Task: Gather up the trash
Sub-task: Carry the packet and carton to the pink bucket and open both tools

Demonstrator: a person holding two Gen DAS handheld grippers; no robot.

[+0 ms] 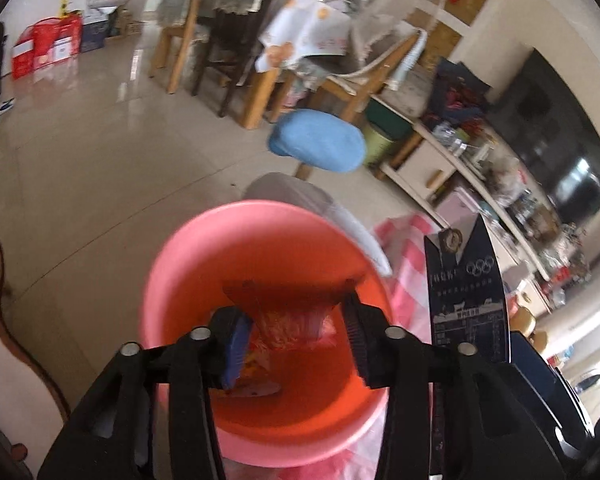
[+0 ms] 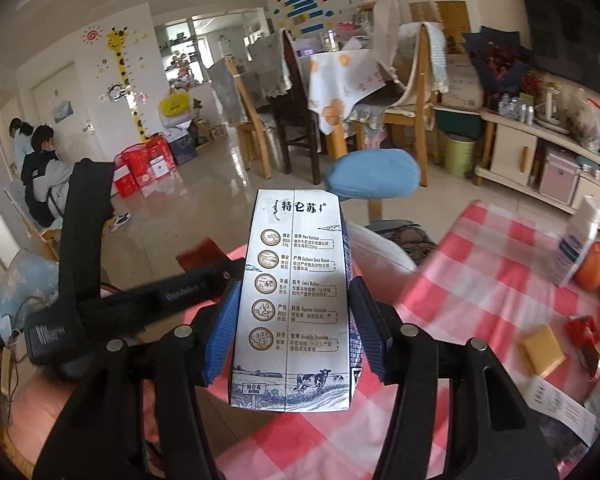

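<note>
My left gripper [image 1: 296, 336] is open above a pink bucket [image 1: 188, 264], with nothing between its fingers. Crumpled wrappers [image 1: 288, 326] lie inside the bucket. My right gripper [image 2: 296, 332] is shut on a white milk carton [image 2: 296, 300] with printed icons and a cow scene, held upright above the red-checked tablecloth [image 2: 480, 280]. The same carton's dark side [image 1: 466, 292] shows at the right of the left wrist view, beside the bucket. The left gripper's black body [image 2: 84, 264] crosses the left of the right wrist view.
On the cloth at the right lie a yellow sponge [image 2: 542, 350], a red wrapper [image 2: 588, 340], a small white box [image 2: 576, 248] and oranges [image 2: 592, 266]. A blue-cushioned stool [image 2: 374, 178], wooden chairs and a covered dining table [image 2: 340, 80] stand beyond. People sit at the far left [image 2: 44, 176].
</note>
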